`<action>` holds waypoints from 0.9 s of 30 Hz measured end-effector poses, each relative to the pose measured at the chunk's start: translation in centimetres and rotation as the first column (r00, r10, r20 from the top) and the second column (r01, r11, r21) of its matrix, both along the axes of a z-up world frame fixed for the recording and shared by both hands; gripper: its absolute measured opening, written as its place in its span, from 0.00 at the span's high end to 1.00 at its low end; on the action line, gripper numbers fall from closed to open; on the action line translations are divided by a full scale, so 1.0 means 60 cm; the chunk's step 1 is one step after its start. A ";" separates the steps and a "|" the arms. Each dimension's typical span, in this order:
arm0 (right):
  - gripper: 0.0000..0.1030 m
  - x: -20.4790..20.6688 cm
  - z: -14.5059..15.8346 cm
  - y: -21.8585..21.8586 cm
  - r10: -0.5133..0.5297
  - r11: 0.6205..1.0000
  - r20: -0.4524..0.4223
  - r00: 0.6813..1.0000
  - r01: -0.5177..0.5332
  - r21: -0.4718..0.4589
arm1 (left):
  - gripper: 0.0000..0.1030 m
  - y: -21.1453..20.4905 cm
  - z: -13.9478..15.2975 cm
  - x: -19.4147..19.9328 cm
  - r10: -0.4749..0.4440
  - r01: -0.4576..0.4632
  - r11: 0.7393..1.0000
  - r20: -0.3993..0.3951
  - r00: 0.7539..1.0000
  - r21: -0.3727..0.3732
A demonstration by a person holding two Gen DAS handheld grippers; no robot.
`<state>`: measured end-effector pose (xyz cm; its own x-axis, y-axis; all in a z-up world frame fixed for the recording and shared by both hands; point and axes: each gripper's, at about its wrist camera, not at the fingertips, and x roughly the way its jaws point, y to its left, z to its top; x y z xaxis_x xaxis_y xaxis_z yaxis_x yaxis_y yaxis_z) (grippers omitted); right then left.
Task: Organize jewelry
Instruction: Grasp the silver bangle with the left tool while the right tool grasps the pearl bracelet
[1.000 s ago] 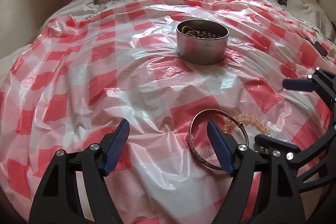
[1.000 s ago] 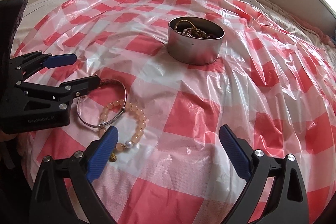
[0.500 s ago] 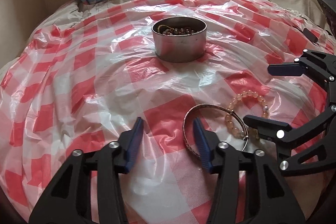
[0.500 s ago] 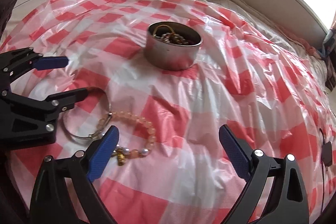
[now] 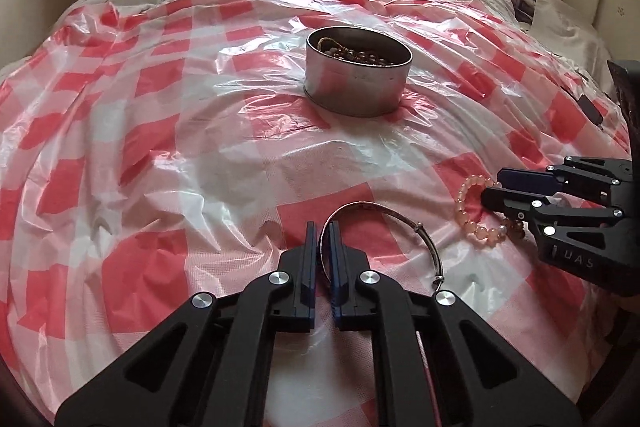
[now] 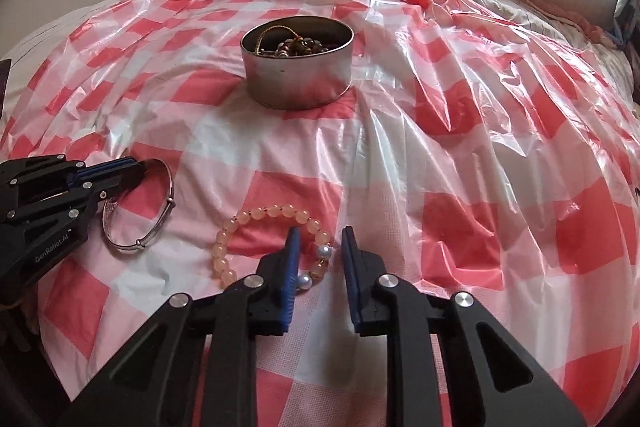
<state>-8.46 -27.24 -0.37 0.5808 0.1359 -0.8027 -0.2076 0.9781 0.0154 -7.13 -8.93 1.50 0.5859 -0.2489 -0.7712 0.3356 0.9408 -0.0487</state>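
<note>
- The left gripper (image 5: 322,227), wide open a second ago, is now clenched on the bangle (image 5: 386,217) on the bed.
- The right gripper (image 6: 320,233) is closing around the bead bracelet (image 6: 256,215); beads not yet pinched.
- The tin (image 6: 298,67) is judged the destination.

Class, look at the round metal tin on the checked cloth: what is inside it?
Inside the tin lies a heap of dark beaded jewelry with a gold chain or cord. The tin's wall and the heap hide whatever lies beneath.
</note>
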 end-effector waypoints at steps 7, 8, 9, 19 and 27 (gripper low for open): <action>0.92 -0.005 0.002 0.005 0.020 1.000 0.010 1.000 -0.020 0.011 | 0.95 -0.003 0.015 -0.010 -0.010 0.011 1.000 0.052 0.999 -0.020; 0.92 -0.006 0.005 0.002 0.017 0.999 0.014 1.000 -0.017 0.030 | 0.95 -0.002 0.021 -0.010 -0.007 0.008 1.000 0.064 0.998 -0.024; 0.92 -0.007 0.008 -0.003 0.014 0.999 0.018 1.000 -0.015 0.051 | 0.95 -0.001 0.023 -0.010 -0.005 0.008 0.999 0.067 0.998 -0.032; 0.42 0.002 0.010 -0.016 -0.017 0.996 0.009 1.000 0.016 0.091 | 0.87 -0.004 0.003 -0.001 0.004 -0.004 1.000 0.012 1.000 -0.024; 0.42 0.002 0.003 -0.006 -0.007 0.999 0.008 1.000 0.006 0.045 | 0.67 -0.012 0.004 -0.003 -0.010 0.011 1.000 0.025 1.000 -0.003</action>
